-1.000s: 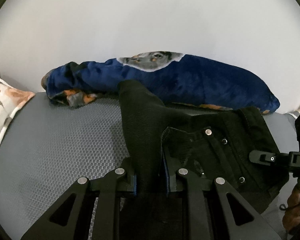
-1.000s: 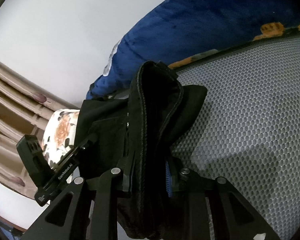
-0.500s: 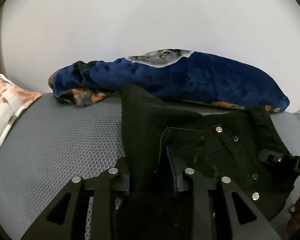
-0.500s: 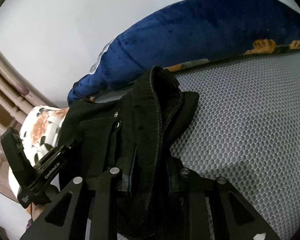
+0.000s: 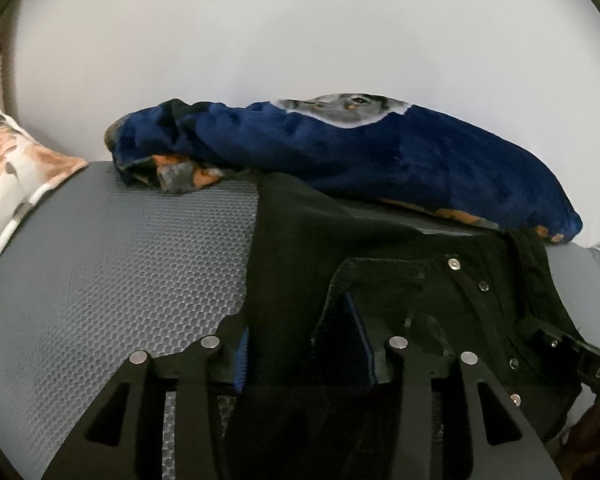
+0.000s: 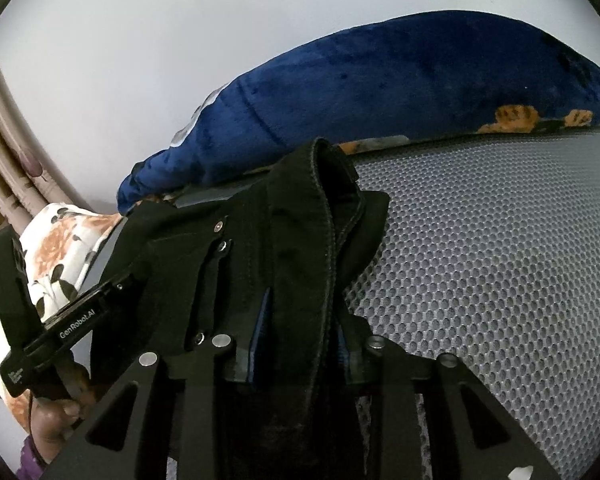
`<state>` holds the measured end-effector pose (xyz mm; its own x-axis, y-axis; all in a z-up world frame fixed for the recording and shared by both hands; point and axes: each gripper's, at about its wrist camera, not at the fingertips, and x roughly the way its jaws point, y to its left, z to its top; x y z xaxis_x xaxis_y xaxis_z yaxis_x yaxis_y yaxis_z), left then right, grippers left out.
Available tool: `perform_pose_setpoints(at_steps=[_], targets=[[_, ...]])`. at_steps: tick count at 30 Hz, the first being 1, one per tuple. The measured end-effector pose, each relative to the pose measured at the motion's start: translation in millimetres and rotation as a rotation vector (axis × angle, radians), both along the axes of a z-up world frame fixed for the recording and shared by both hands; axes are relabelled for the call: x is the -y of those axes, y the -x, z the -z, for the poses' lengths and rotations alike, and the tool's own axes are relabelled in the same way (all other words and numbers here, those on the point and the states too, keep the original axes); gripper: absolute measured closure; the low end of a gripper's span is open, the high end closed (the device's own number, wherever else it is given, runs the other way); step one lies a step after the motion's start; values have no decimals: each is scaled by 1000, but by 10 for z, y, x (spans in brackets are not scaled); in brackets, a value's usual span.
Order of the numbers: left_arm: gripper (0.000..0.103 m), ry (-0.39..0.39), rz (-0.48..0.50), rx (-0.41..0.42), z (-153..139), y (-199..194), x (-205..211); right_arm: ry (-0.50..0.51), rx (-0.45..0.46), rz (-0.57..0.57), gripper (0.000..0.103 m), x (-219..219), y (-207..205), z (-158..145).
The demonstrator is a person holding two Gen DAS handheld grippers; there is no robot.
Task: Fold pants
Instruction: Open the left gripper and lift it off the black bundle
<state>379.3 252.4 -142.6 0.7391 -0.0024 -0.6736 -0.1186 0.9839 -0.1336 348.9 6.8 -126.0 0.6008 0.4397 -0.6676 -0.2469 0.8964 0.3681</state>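
Note:
The black pants [image 5: 400, 280] with silver fly buttons lie bunched at the waist end on a grey honeycomb mattress [image 5: 120, 280]. My left gripper [image 5: 306, 344] is shut on a fold of the waistband, the cloth standing up between the blue pads. My right gripper [image 6: 300, 344] is shut on the other side of the waistband [image 6: 300, 216], a thick seam running up between its fingers. Each gripper shows in the other's view: the right one at the right edge [image 5: 572, 352], the left one at the lower left [image 6: 56, 320].
A rolled dark blue fleece blanket [image 5: 360, 152] lies along the white wall just behind the pants; it also shows in the right wrist view [image 6: 400, 92]. A floral pillow [image 5: 8, 160] sits at the left end of the mattress.
Both grippers have lowered and moved forward with the waistband, which now spreads wider and flatter across the mattress. Both stay shut on the cloth.

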Motion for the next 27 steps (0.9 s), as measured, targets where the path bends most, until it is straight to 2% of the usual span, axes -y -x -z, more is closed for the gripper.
perform_pose_setpoints(at_steps=[10,27], targets=[[54,-27,-19,0,-11,15,14,40,26,15,74,2,18,-1],[40,-85,-54,-12,-27,17,40,48,20,29,67,24,-7,10]])
